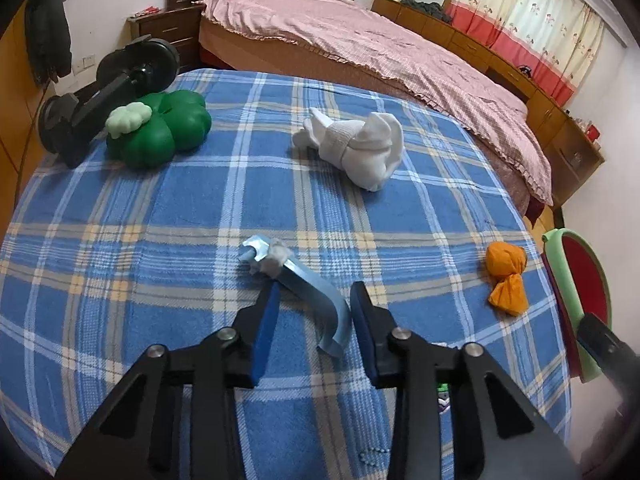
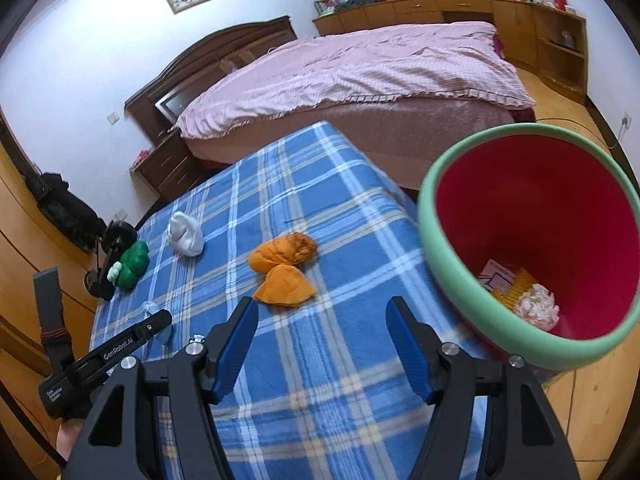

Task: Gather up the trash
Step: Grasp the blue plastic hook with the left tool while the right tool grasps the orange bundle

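A light blue wrapper strip with a white wad at its far end (image 1: 294, 280) lies on the blue plaid table (image 1: 160, 208). My left gripper (image 1: 314, 300) is open, its fingers on either side of the strip's near end. My right gripper (image 2: 320, 316) is open and empty above the table's near edge, just short of an orange cloth bundle (image 2: 284, 268), which also shows in the left wrist view (image 1: 505, 276). A red bin with a green rim (image 2: 440, 280) stands at the table's right side and holds some trash (image 2: 520, 296).
White rolled socks (image 1: 352, 144) and a green clover-shaped toy (image 1: 160, 130) lie farther back on the table. A black dumbbell-like device (image 1: 104, 96) sits at the far left corner. A pink bed (image 1: 380, 40) stands behind the table.
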`<state>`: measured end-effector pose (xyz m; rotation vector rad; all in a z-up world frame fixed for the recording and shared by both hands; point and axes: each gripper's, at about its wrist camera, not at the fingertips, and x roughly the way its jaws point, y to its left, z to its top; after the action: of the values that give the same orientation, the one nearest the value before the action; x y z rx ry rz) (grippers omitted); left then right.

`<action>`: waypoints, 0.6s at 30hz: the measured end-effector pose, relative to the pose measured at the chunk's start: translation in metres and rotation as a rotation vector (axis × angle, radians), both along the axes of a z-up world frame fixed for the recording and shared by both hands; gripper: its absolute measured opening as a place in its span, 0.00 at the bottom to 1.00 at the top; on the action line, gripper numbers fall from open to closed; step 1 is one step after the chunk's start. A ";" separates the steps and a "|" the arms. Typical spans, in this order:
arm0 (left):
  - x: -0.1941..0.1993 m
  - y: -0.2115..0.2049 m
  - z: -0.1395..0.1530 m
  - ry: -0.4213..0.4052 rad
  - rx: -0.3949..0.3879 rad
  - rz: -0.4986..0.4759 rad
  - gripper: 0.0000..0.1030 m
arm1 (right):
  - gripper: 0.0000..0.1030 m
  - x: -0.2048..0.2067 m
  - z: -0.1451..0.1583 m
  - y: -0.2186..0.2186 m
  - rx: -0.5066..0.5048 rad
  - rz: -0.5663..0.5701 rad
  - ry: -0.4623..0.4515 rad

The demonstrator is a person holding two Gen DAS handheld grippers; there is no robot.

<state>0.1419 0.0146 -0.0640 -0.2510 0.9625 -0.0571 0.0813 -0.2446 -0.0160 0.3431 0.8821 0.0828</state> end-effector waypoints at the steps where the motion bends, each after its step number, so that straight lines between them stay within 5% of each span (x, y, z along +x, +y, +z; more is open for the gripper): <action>1: 0.000 0.001 0.000 -0.003 0.000 0.001 0.34 | 0.67 0.004 -0.002 0.005 -0.005 0.013 0.005; 18: -0.002 0.017 -0.004 -0.034 -0.069 0.006 0.15 | 0.64 0.047 -0.031 0.049 -0.076 0.086 0.061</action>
<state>0.1400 0.0318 -0.0685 -0.3158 0.9267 -0.0888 0.1285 -0.1958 -0.0475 0.2375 0.9579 0.1184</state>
